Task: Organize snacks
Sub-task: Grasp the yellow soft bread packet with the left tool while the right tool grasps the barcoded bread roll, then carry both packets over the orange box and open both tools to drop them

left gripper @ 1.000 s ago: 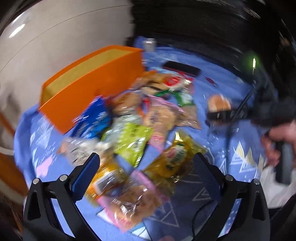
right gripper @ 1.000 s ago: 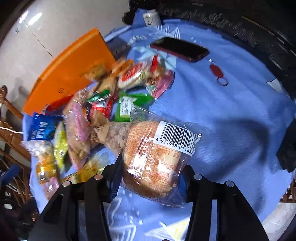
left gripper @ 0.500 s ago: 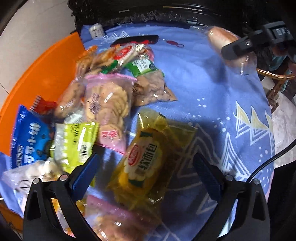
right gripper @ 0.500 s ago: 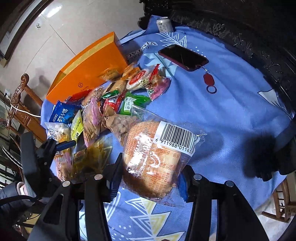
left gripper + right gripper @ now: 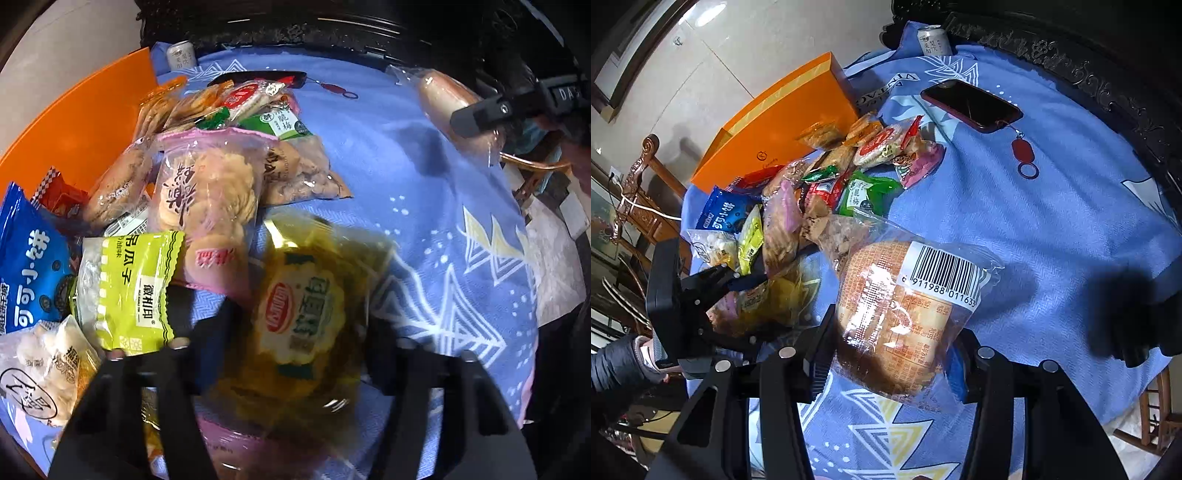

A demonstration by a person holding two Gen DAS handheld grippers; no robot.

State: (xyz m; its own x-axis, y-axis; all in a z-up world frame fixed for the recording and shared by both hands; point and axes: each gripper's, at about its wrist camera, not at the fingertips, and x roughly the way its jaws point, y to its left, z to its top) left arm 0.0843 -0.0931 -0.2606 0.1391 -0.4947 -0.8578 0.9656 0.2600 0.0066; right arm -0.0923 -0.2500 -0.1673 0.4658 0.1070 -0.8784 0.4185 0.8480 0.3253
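A heap of snack packets (image 5: 827, 184) lies on the blue cloth (image 5: 1034, 221) beside an orange box (image 5: 775, 125). My right gripper (image 5: 890, 354) is shut on a clear-wrapped bread bun with a barcode (image 5: 897, 314), held above the cloth; it also shows in the left wrist view (image 5: 447, 99). My left gripper (image 5: 291, 343) has its jaws closed against a yellow soft-bread packet (image 5: 303, 317) at the near end of the heap. In the right wrist view the left gripper (image 5: 746, 280) sits low at the left on that yellow packet (image 5: 779, 295).
A dark phone (image 5: 971, 103) with a red key tag (image 5: 1023, 155) and a drink can (image 5: 934, 40) lie at the far end. A carved dark wooden rim (image 5: 1089, 74) borders the far side. Wooden chairs (image 5: 639, 192) stand to the left.
My left gripper has come down over the yellow packet and its jaws have closed in on it. My right gripper keeps hold of the bun and has risen.
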